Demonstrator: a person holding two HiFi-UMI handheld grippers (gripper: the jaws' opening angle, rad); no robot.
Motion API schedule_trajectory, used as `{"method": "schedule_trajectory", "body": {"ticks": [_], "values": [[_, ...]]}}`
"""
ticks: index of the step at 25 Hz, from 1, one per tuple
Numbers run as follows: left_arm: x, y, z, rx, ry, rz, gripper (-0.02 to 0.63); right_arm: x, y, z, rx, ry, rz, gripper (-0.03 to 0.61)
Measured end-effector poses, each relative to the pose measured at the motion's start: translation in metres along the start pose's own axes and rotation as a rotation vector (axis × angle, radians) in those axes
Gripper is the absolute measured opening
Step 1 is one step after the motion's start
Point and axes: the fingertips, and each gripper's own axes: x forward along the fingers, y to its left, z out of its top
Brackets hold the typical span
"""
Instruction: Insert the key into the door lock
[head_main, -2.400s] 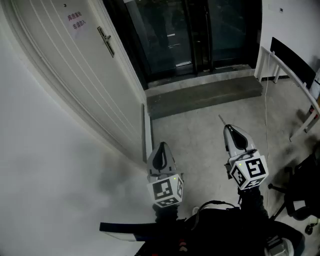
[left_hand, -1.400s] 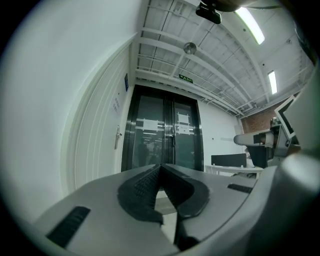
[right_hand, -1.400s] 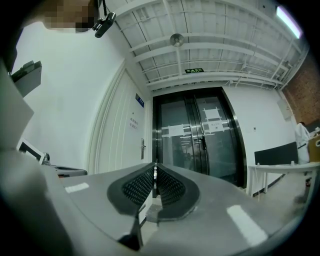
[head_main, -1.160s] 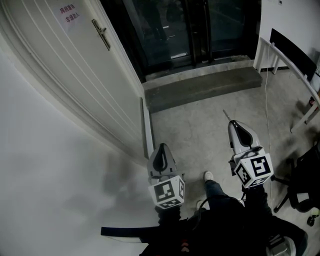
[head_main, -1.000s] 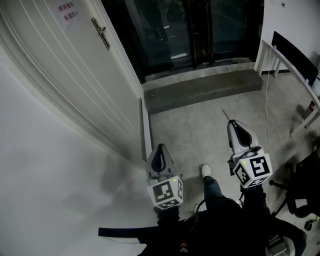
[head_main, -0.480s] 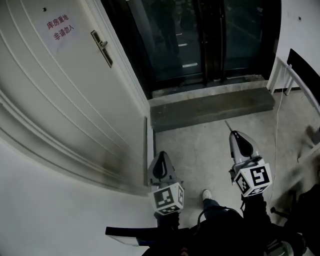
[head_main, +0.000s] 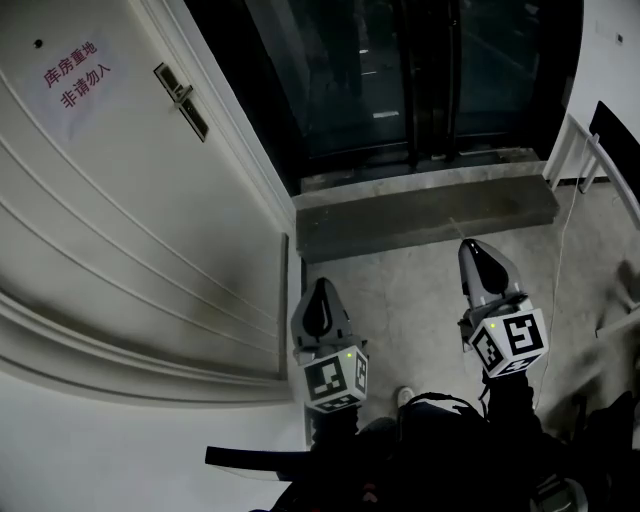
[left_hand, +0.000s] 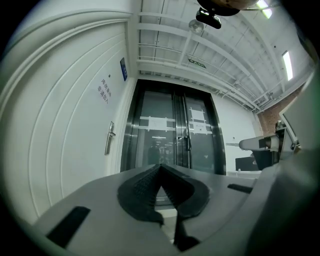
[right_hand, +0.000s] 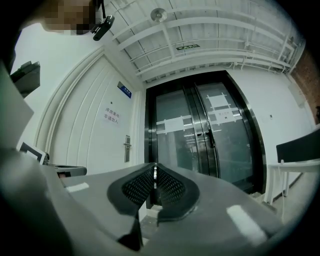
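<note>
The white door (head_main: 130, 220) fills the left of the head view, with its metal handle and lock plate (head_main: 181, 100) high up near the frame edge. The lock plate (left_hand: 108, 138) also appears in the left gripper view, and the lock plate (right_hand: 127, 148) in the right gripper view, far ahead of both grippers. My left gripper (head_main: 321, 290) is shut with nothing in it, low beside the door's foot. My right gripper (head_main: 470, 250) is shut on a thin metal key (right_hand: 155, 176), whose edge shows between the pads. Both grippers point forward over the floor.
A paper sign (head_main: 76, 72) with red print hangs on the door. Dark glass double doors (head_main: 410, 70) stand ahead behind a raised concrete step (head_main: 425, 215). A white rail (head_main: 572, 150) runs along the right. A shoe (head_main: 405, 397) shows below.
The view has moved forward and swung toward the door, so the door and its sign loom larger at left. Both grippers keep their pose and stay shut.
</note>
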Motion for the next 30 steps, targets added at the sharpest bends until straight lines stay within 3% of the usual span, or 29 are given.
{"method": "schedule_trajectory", "body": {"ticks": [16, 30], "values": [[0.134, 0.014, -0.017, 0.023, -0.018, -0.003, 0.002, 0.113, -0.047, -0.027, 0.011, -0.009, -0.015, 0.012], [0.308, 0.078, -0.011, 0.023, -0.034, -0.058, 0.002, 0.291, -0.054, -0.034, -0.008, -0.022, -0.031, 0.012]]}}
